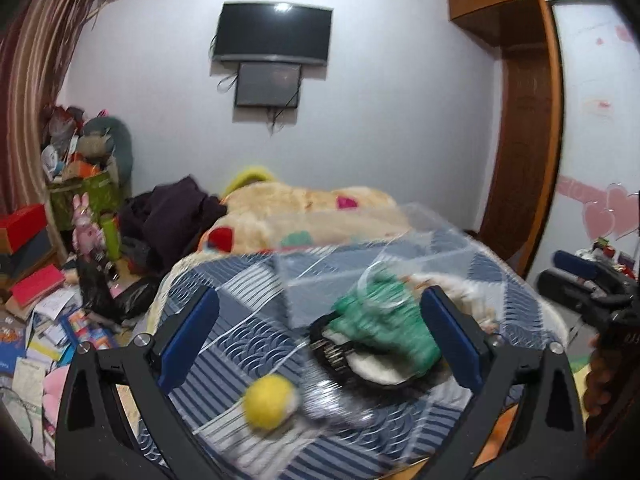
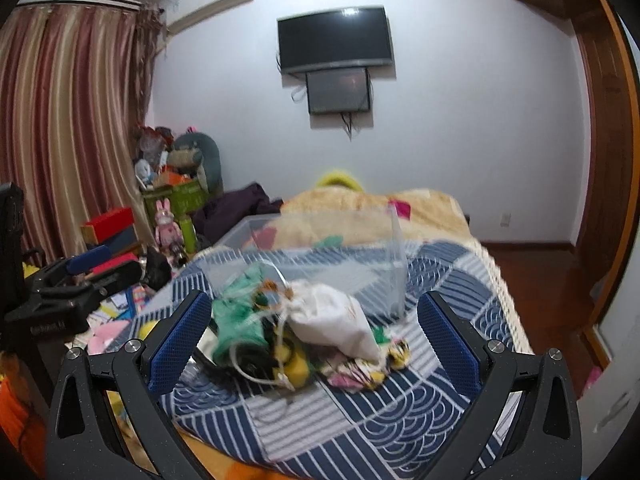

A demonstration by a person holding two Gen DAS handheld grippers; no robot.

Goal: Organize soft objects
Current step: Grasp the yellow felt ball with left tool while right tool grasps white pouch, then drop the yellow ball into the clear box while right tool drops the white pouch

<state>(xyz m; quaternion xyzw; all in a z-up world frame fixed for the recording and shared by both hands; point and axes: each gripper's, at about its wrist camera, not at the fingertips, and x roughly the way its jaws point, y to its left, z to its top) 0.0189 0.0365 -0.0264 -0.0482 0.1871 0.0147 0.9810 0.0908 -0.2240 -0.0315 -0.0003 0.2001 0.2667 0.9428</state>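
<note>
Between the spread, empty right gripper (image 2: pixel 314 344) fingers lies a white pouch (image 2: pixel 334 320).

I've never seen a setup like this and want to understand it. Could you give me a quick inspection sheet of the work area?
Surface: bed under a blue and white patterned cover.
Job's things: green cloth, white pouch, yellow ball and a small floral item, piled on the cover; clear box behind them, apparently empty.
Clutter: beige blanket and dark clothes further back; papers and books on the floor.
Grippers: left gripper and right gripper both open, holding nothing.
Cables: loose wires under the TV.
Surroundings: striped curtains, wardrobe, stuffed toys in the corner.
</note>
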